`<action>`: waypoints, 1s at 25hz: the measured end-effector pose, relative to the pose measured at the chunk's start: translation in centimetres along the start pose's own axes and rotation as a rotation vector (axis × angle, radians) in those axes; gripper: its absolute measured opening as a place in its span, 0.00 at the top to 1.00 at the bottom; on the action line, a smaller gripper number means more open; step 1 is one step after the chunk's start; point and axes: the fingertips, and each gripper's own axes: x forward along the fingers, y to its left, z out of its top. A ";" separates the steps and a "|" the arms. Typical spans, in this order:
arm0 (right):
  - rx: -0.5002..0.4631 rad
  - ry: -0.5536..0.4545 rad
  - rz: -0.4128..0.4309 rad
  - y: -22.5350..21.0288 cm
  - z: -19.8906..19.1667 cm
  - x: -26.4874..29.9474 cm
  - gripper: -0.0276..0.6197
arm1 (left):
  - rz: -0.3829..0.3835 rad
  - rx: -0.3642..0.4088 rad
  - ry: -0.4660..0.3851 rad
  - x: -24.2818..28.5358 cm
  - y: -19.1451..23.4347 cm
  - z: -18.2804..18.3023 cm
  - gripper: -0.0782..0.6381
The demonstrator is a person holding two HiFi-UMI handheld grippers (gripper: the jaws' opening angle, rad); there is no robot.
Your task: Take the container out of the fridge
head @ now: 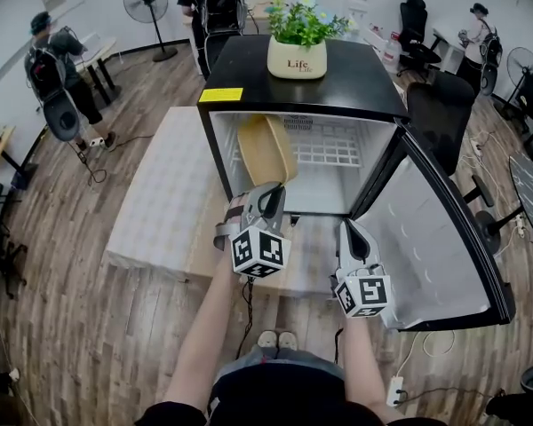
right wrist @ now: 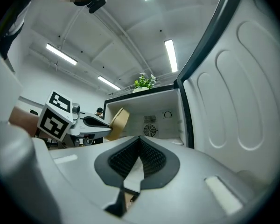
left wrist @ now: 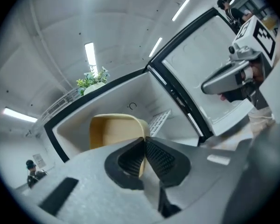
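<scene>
**Head view.** A black fridge (head: pixel 373 87) stands with its door (head: pixel 426 238) swung wide to the right. A potted plant (head: pixel 296 58) sits on its top. A white wire shelf (head: pixel 338 145) spans the rear right of the cavity.

The tan container (head: pixel 265 147) is at the left of the fridge's mouth, tipped up on edge. The left gripper (head: pixel 274 192) holds it from below. The right gripper (head: pixel 352 236) hangs just before the lower edge of the opening, near the door's inner face and apart from the container. A pale wooden counter (head: pixel 311 260) lies below both grippers, with a white cloth (head: pixel 160 193) at its left.

**Left gripper view.** The fingers (left wrist: pixel 164 158) are clenched on the rim of the container (left wrist: pixel 114 129), whose hollow faces the camera. The wall of the rim is pinched between the ribbed pads. The fridge cavity lies behind it.

**Right gripper view.** The right gripper (right wrist: pixel 139 146) has its fingers (right wrist: pixel 151 158) pressed together with nothing between them. They point into the open fridge (right wrist: pixel 151 113). At the left, the left gripper (right wrist: pixel 91 122) carries the tilted container (right wrist: pixel 117 122) at the cavity's left edge.
</scene>
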 end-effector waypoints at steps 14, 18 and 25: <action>-0.019 -0.023 -0.050 -0.2 1.2 -1.4 0.94 | 0.110 -0.458 -0.264 -7.8 1.5 0.9 0.87; -0.026 -0.028 -0.057 -0.5 1.2 -1.8 0.94 | 0.152 -0.551 -0.291 -9.4 1.5 0.9 0.87; -0.035 -0.033 -0.085 -2.5 1.2 -2.8 0.94 | 0.183 -0.601 -0.305 -10.1 0.6 1.0 0.87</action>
